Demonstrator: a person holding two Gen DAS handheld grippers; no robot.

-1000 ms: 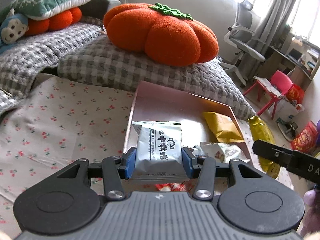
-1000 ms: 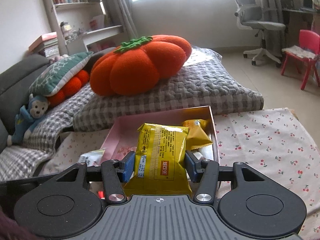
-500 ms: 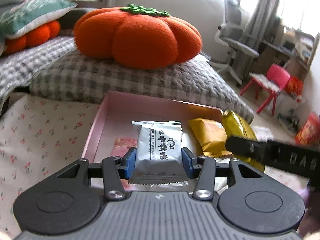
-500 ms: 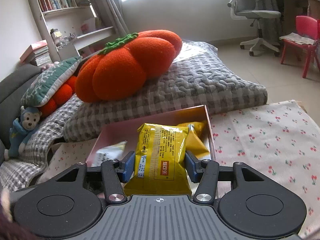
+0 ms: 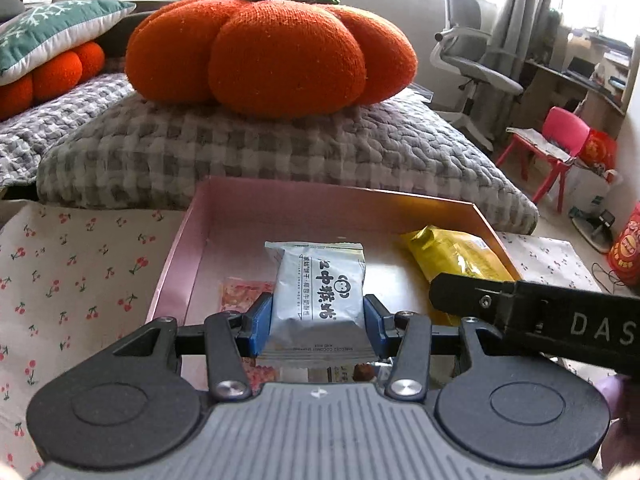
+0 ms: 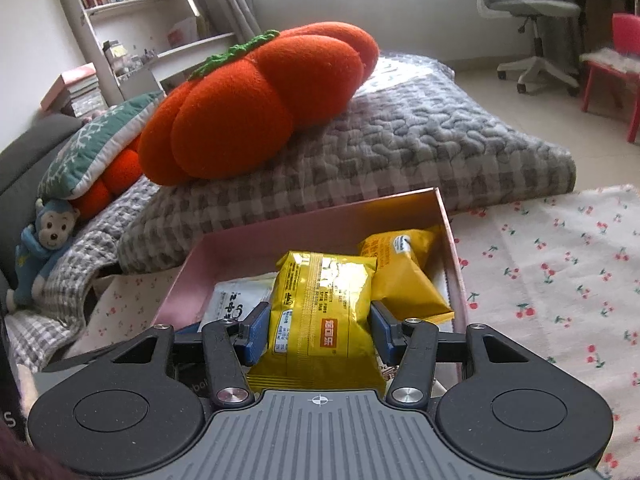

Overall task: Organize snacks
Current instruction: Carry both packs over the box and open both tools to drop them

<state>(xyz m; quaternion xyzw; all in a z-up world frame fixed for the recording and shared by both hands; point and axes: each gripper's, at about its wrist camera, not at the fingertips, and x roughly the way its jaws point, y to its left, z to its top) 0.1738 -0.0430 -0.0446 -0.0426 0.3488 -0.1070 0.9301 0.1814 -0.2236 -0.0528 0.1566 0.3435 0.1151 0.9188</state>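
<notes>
My left gripper [image 5: 318, 322] is shut on a pale grey biscuit packet [image 5: 318, 292] and holds it over the pink box [image 5: 320, 196]. My right gripper [image 6: 320, 328] is shut on a yellow snack packet [image 6: 324, 316] and holds it over the same pink box [image 6: 320, 216]. A darker yellow packet [image 6: 404, 276] lies in the box's right side; it also shows in the left wrist view [image 5: 452, 252]. A pink-red wrapper [image 5: 240, 294] lies on the box floor. The grey packet shows in the right wrist view [image 6: 236, 300]. The right gripper's body [image 5: 540, 324] crosses the left wrist view.
The box sits on a cherry-print cloth [image 5: 80, 272], also in the right wrist view [image 6: 560, 264]. Behind it lies a grey checked cushion [image 5: 260, 152] with an orange pumpkin pillow [image 5: 264, 52] on top. An office chair [image 5: 472, 68] and a red child's chair [image 5: 560, 140] stand at the right.
Both grippers have moved forward and lower over the pink box with their packets still held. The right gripper has come closer beside the left one.
</notes>
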